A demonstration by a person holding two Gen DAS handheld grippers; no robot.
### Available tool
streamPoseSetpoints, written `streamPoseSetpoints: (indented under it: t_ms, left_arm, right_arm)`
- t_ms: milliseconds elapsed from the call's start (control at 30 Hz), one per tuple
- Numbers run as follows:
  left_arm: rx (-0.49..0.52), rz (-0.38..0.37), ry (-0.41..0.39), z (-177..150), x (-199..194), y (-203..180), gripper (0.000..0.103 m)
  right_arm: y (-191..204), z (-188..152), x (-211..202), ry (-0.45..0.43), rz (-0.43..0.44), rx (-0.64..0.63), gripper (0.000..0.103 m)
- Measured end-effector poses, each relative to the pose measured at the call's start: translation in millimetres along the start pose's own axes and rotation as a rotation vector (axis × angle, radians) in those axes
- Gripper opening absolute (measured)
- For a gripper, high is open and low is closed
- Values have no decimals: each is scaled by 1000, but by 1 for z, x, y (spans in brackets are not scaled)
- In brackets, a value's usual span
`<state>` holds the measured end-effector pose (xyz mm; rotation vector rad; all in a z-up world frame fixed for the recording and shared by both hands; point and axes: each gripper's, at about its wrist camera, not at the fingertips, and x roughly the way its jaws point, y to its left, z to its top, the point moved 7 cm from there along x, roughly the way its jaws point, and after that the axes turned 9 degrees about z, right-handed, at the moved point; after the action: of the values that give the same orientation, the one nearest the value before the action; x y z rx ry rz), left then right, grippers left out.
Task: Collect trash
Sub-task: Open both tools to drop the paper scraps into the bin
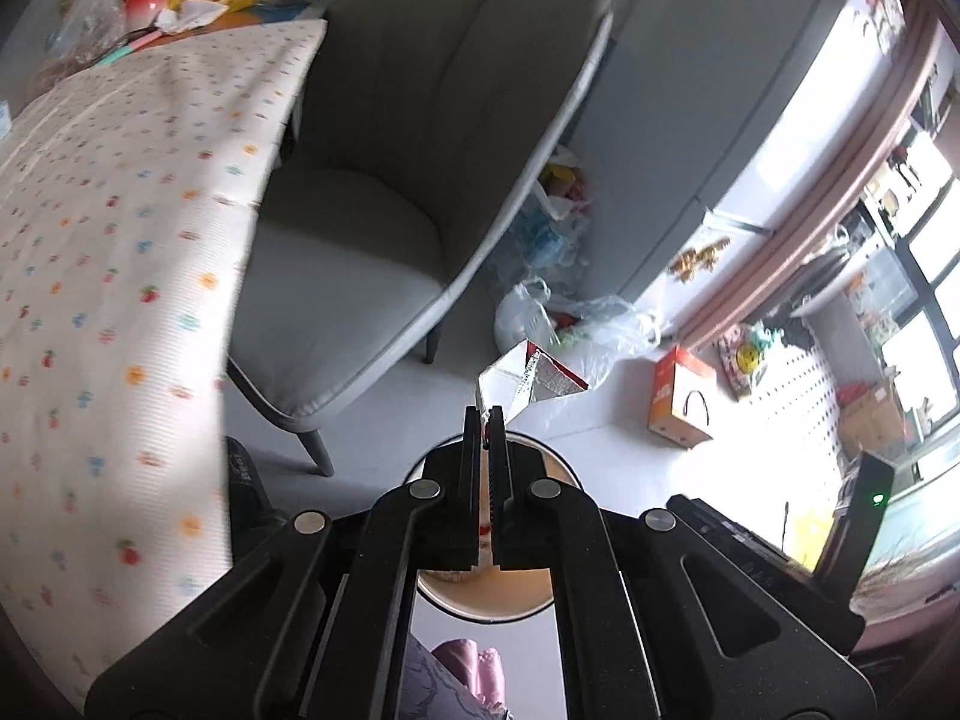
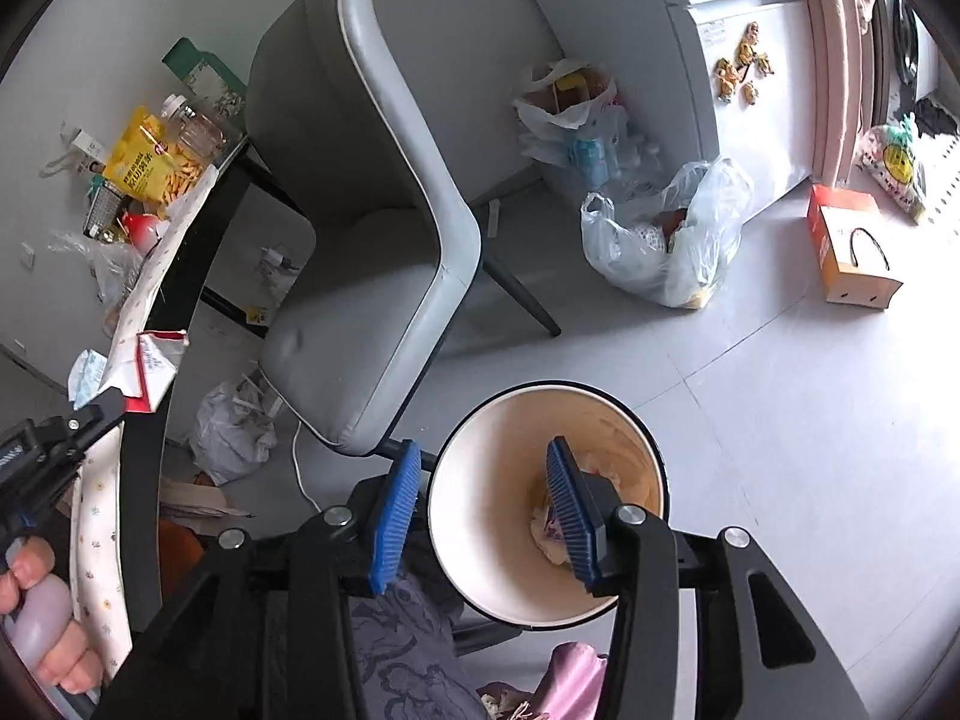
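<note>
A torn red and silver carton (image 1: 528, 378) sticks out from my left gripper (image 1: 485, 417), which is shut on its lower edge. In the right wrist view the same carton (image 2: 150, 366) hangs at the table's edge, in the left gripper (image 2: 90, 420). A round bin (image 2: 480, 516) with a black rim and cream inside stands on the floor, holding crumpled waste (image 2: 549, 531). My right gripper (image 2: 483, 450) is open just above the bin's rim, one blue finger over the inside, nothing between the pads. The bin (image 1: 480, 597) also lies under the left gripper.
A grey padded chair (image 2: 372, 276) stands by a table with a patterned cloth (image 1: 108, 252); snack packs (image 2: 150, 165) lie at its far end. Plastic bags (image 2: 666, 246), an orange box (image 2: 849, 246) and a fridge (image 2: 756, 60) are beyond. A hand (image 2: 36, 600) holds the left handle.
</note>
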<state>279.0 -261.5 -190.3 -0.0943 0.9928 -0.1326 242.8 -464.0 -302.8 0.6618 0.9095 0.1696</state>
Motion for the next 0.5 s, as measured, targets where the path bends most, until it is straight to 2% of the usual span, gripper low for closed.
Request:
streamPoseSetpoints:
  t_ms: [367,433,467,500]
  left_arm:
    - [110,-47,102,-19,26,-48,3]
    - [111,-72,128,-23,31,-53,9]
    - [106,-83,137,-24,32,-53,26]
    - [96,-107,147,-26,33,-54,52]
  right_arm:
    - [-27,11,-54,-104,-20,43,46]
    - [-33,12,-64,-125,-24,53,46]
    - [-35,12,-68,-131,-25,58,46]
    - [-38,13,-71,-139,-27,65,46]
